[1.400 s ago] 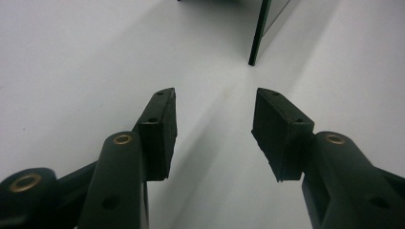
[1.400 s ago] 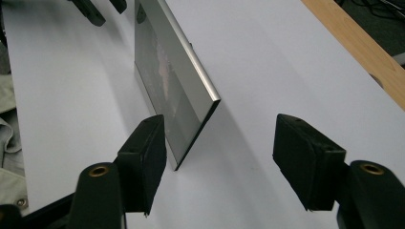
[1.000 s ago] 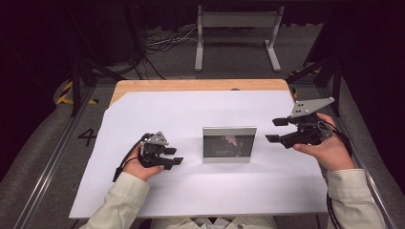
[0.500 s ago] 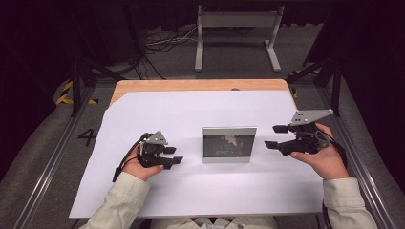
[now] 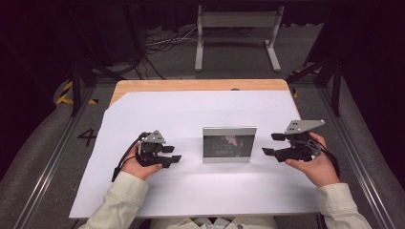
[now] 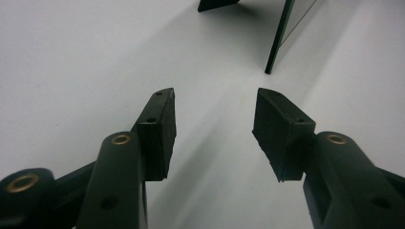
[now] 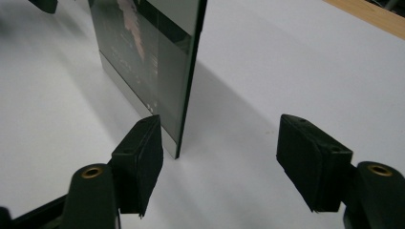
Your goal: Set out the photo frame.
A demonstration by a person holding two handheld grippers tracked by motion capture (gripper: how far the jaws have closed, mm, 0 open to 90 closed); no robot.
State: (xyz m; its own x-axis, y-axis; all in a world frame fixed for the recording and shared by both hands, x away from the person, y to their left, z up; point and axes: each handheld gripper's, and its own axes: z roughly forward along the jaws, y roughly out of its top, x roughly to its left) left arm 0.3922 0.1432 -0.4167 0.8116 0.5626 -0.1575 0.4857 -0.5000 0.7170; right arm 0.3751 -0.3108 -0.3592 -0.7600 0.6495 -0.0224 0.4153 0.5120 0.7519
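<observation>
A white sheet [image 5: 191, 191] covers the table; a framed mirror [image 5: 229, 144] stands upright mid-sheet, long axis running left-right. The right gripper [image 5: 272, 144], jaws wide and empty, straddles its right edge, nearer than the left gripper [image 5: 173, 153], also wide, near its left.

One upright rectangular silver-framed panel with a dark reflective face [image 5: 229, 144] [image 7: 157, 62] [image 6: 286, 33]. One large white sheet [image 5: 191, 119] covering the tabletop. One light wooden table [image 5: 191, 85], its far edge exposed. Two black two-jaw handheld grippers: left gripper [image 5: 174, 153] [image 6: 213, 131], right gripper [image 5: 271, 144] [image 7: 219, 160]; each carries one grey three-cornered plate. Two hands, two pale sleeves. One white metal floor stand [image 5: 236, 33] behind the table. One bundle of floor cables [image 5: 162, 45].
</observation>
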